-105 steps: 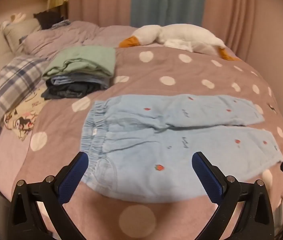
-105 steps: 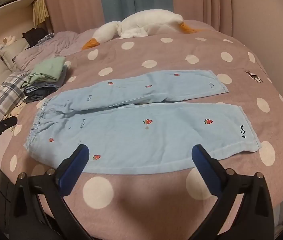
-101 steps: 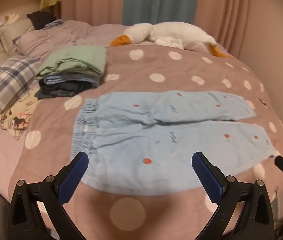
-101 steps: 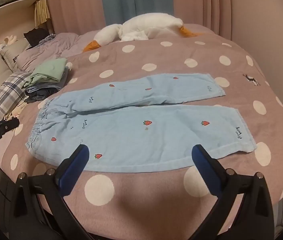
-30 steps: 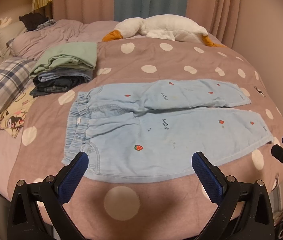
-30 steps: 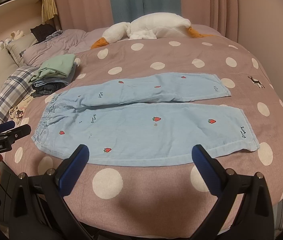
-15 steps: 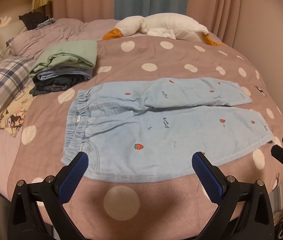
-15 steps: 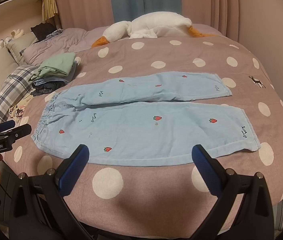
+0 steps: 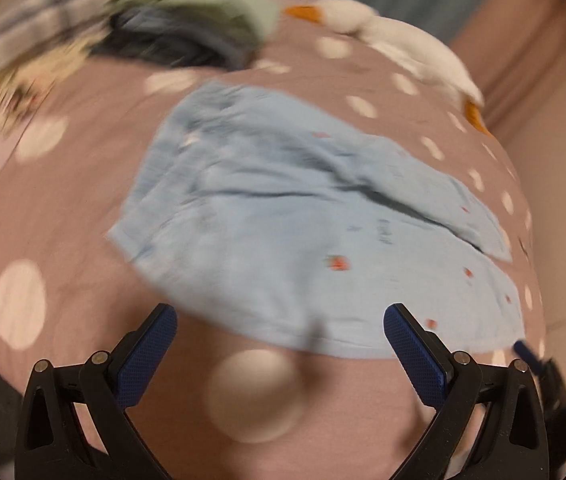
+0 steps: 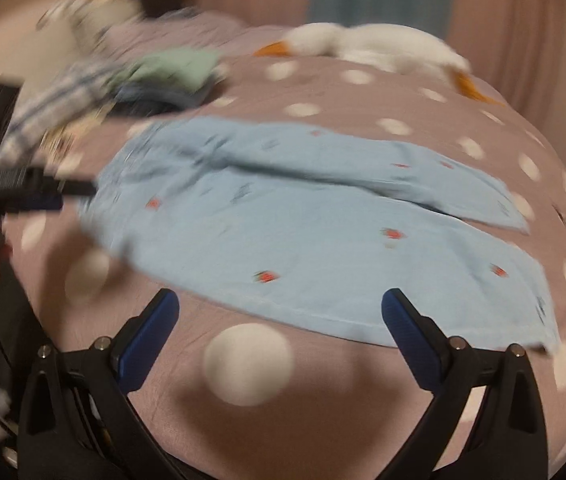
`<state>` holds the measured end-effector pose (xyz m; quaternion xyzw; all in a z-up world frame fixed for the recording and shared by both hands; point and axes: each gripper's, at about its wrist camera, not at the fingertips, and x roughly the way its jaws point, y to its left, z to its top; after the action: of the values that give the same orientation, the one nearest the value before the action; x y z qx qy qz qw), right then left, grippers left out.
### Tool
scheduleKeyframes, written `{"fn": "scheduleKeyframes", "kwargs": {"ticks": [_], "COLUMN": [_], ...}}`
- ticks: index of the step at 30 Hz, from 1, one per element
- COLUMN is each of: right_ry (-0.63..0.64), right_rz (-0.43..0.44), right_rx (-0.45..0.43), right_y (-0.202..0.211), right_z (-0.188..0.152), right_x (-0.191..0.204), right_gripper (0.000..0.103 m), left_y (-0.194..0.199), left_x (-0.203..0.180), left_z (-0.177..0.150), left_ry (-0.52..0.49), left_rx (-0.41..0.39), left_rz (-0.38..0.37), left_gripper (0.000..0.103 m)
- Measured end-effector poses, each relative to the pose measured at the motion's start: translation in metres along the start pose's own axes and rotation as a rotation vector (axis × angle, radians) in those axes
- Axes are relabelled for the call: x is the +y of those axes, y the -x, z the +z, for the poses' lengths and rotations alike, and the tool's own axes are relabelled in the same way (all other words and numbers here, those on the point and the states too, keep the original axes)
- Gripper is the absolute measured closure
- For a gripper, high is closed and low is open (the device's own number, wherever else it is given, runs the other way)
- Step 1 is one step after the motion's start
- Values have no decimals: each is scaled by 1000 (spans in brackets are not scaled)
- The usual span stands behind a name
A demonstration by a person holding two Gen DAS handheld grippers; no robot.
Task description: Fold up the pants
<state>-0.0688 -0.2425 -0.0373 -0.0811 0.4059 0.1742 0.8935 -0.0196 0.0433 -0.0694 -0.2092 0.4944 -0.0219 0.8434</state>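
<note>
Light blue pants (image 9: 283, 216) with small strawberry prints lie flat on the polka-dot bedspread (image 9: 83, 216), waistband at the left, both legs running right. They also show in the right wrist view (image 10: 303, 220). My left gripper (image 9: 279, 320) is open and empty, just short of the near hem by the waist. My right gripper (image 10: 281, 308) is open and empty, just before the near edge of the front leg. The left gripper's tip (image 10: 43, 194) shows at the left of the right wrist view. Both views are motion-blurred.
A stack of folded clothes (image 9: 187, 28) sits behind the waistband, also in the right wrist view (image 10: 171, 76). A white plush goose (image 9: 387, 48) lies at the back of the bed (image 10: 371, 48). A plaid blanket (image 10: 59, 96) lies at the far left. Curtains hang behind.
Both grippers have dropped lower and closer to the pants and swung left, so the views tilt and blur. The pants have not moved. Both grippers stay open.
</note>
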Motion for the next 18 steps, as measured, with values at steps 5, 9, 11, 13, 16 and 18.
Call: {"fn": "scheduleKeyframes", "kwargs": {"ticks": [5,9,11,13,16,18], "right_ry": [218,362,407,427,430,438], "right_rz": [21,-5,-19,-31,-1,3], "right_rx": [27,13,-32,-50,-43,-44], "right_y": [-42,-65,-69,-73,-81,-80], "right_z": [-8,-8,-4,0,8,10], "right_x": [43,64,69,73,75,77], "right_gripper": [34,48,50,59,84,91], "left_y": [-10,-21,-24,-28,-32,-30], "left_x": [43,58,61,62,69,74], "left_z": [-7,-3,3,10,18,20], "left_ry": [153,247,267,289,285,274], "left_rx": [-11,-44,-75,-90,-94,-86], "left_rz": [-26,-70,-56,-49,1,8], "left_gripper": [1,11,21,31,65,74]}}
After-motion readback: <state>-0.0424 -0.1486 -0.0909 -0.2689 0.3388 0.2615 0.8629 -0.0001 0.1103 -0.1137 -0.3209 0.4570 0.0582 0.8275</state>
